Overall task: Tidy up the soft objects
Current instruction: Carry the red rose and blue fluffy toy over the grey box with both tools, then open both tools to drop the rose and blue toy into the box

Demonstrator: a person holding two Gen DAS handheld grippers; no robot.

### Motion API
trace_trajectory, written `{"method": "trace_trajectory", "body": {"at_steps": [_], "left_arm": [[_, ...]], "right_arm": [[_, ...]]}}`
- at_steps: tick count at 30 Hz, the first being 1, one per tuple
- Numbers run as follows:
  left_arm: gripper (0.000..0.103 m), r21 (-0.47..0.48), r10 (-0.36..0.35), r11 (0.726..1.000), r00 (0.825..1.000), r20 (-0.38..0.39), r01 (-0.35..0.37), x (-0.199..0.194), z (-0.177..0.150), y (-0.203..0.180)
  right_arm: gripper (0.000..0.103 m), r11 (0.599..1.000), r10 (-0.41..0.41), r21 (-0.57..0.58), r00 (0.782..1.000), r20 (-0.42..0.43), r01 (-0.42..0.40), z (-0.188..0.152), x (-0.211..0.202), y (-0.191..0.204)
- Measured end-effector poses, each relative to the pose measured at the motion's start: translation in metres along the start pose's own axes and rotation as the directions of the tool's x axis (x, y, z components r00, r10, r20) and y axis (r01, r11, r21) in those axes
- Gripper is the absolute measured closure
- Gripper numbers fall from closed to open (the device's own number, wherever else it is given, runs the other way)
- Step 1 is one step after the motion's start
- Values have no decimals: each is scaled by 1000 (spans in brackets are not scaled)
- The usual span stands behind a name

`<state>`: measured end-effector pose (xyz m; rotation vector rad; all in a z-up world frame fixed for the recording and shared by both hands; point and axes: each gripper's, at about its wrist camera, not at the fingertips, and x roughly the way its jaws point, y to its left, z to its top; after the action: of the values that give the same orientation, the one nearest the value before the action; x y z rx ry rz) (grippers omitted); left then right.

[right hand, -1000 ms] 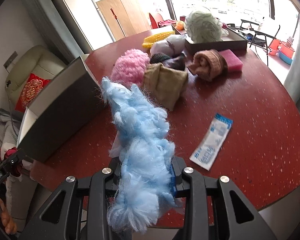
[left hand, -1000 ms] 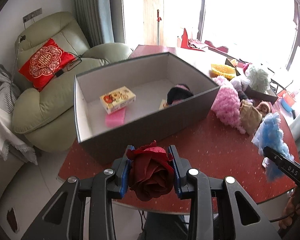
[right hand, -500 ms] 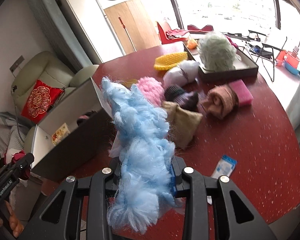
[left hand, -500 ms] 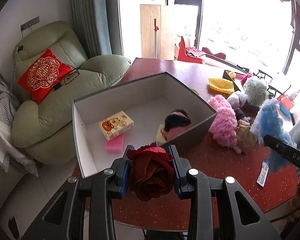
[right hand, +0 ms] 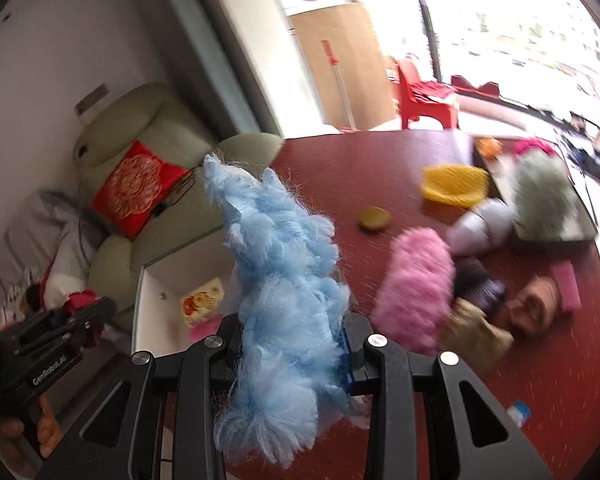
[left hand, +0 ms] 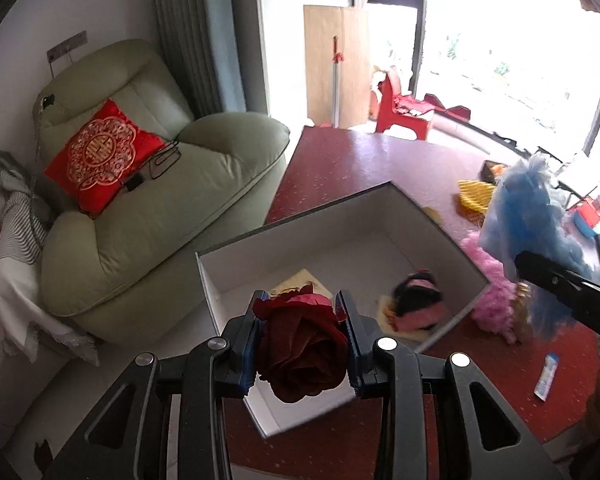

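Left wrist view: left gripper (left hand: 302,330) clamps a dark red fabric rose (left hand: 300,346) above the near corner of the open grey box (left hand: 412,216). Inside the box lies a black-and-pink soft item (left hand: 418,300). Right of the box, right gripper (right hand: 290,354) grips a blue fluffy yarn bundle (right hand: 284,280).

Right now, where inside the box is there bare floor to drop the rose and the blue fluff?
Bare floor in the box runs along the far wall, behind the black-and-pink toy. The near side is crowded with that toy and the printed packet. The left gripper holds the rose, the right gripper the blue fluff.
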<state>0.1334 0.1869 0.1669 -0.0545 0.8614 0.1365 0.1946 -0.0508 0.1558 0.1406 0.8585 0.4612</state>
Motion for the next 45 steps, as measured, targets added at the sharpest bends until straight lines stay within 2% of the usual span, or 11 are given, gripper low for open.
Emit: {"method": "trace_trajectory", "body": {"at_steps": [4, 12, 28, 29, 31, 32, 33, 34, 35, 39, 45], "left_arm": [[67, -32, 18, 999, 999, -48, -20, 31, 4, 5], [67, -72, 41, 996, 991, -127, -50, 88, -2, 5], [65, -90, 48, 993, 968, -246, -72, 141, -15, 7], [61, -91, 45, 993, 967, -251, -70, 143, -16, 7], [36, -88, 46, 994, 966, -253, -70, 145, -17, 5], [24, -84, 46, 994, 967, -252, -69, 145, -18, 5], [4, -77, 41, 995, 970, -241, -61, 144, -18, 4], [0, -64, 39, 996, 973, -229, -56, 142, -18, 1], [0, -46, 54, 997, 975, -218, -66, 139, -18, -2], [0, -20, 39, 999, 983, -177, -43, 129, -17, -10], [0, -40, 54, 997, 988, -145, -60, 107, -17, -5]], "right_arm": [[67, 999, 40, 8, 997, -63, -39, 10, 30, 15], [67, 998, -2, -65, 990, -139, -7, 17, 80, 33], [66, 995, -53, -100, 966, -252, 29, 14, 142, 40], [65, 995, -55, -100, 965, -257, 30, 13, 145, 39], [61, 993, -58, -110, 961, -272, 29, 12, 149, 39], [49, 992, -59, -121, 959, -275, 27, 12, 150, 40], [40, 991, -62, -129, 960, -272, 28, 12, 150, 41], [22, 990, -69, -137, 963, -262, 33, 12, 149, 42], [19, 989, -77, -145, 967, -242, 42, 12, 145, 43], [19, 982, -101, -180, 974, -204, 64, 13, 134, 47], [18, 982, -119, -154, 990, -71, 106, 6, 88, 30]]}}
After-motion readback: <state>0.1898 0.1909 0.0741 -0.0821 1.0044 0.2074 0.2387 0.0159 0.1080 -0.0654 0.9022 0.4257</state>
